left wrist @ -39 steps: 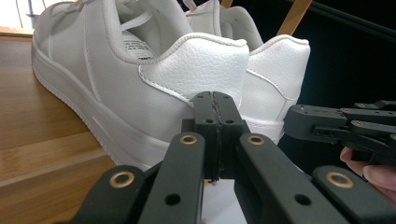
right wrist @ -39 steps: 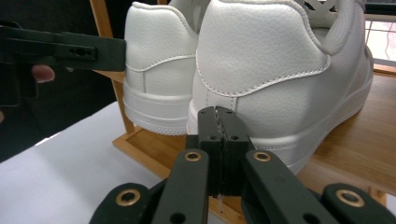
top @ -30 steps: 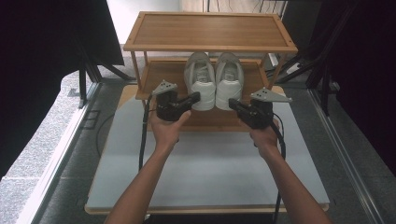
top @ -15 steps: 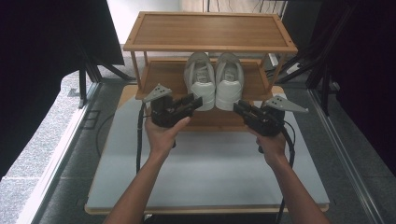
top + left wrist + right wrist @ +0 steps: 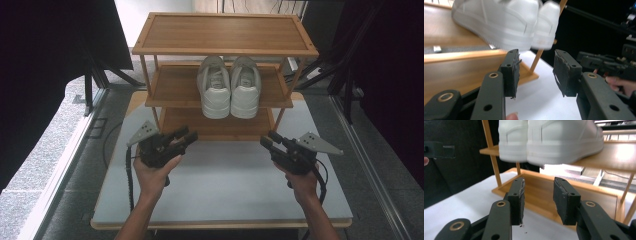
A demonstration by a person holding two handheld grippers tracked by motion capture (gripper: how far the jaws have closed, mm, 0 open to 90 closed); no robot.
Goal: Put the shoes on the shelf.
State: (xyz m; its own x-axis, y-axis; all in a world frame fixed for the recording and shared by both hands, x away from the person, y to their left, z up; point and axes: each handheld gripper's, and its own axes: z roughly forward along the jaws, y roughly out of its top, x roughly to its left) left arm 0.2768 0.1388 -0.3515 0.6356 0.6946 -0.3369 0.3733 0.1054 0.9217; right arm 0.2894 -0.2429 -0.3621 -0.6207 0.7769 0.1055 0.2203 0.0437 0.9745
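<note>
Left tool point(image 5: 186, 136) jaws apart (empty), right tool point(image 5: 266, 141) likewise

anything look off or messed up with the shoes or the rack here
Mostly tidy: the pair of white shoes stands side by side on the middle shelf of the wooden rack, heels jutting slightly over its front edge. The one blemish is the frayed, peeling pads inside the left gripper, whose open jaws hold nothing.
</note>
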